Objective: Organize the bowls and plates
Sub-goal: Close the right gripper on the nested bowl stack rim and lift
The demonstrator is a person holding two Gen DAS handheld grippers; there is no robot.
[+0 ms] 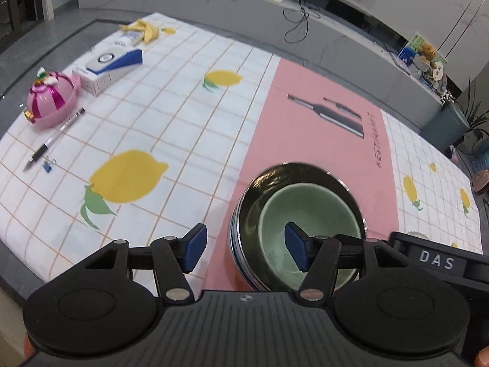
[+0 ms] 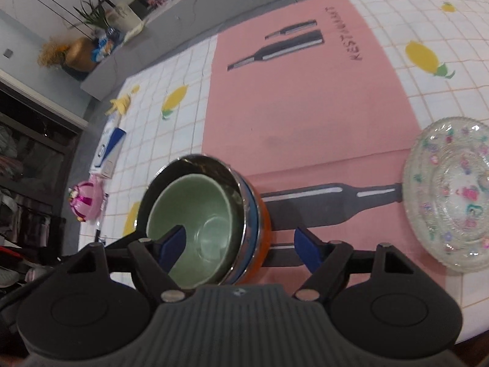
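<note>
Left gripper [image 1: 244, 249] has its jaws spread wide, nothing pinched: one blue pad hangs over the tablecloth [image 1: 183, 116], the other sits over the inside of the green bowl [image 1: 308, 214], and neither pad presses on it. Right gripper [image 2: 241, 249] is likewise spread and empty, one pad over the green bowl's interior and the other over the pink placemat [image 2: 305, 107] beside the stack; the bowl stack's near rim falls between the pads in this view, no contact visible. Green bowl is nested inside a shiny steel bowl [image 2: 214, 165], which sits on what looks like a blue and an orange bowl [image 2: 264, 226] underneath; exact count of the stack is hard to tell from these angles. Stack stands on the pink placemat near its edge. Glass plates with floral print [image 2: 452, 195] sit apart from the stack on the same placemat's far side, seemingly two stacked. Far corner of the tablecloth: pink dome-shaped toy [image 1: 52, 101], pen [image 1: 55, 137], small blue binder clip [image 1: 47, 165], white-and-blue box [image 1: 110, 67], banana peel [image 1: 143, 29].
</note>
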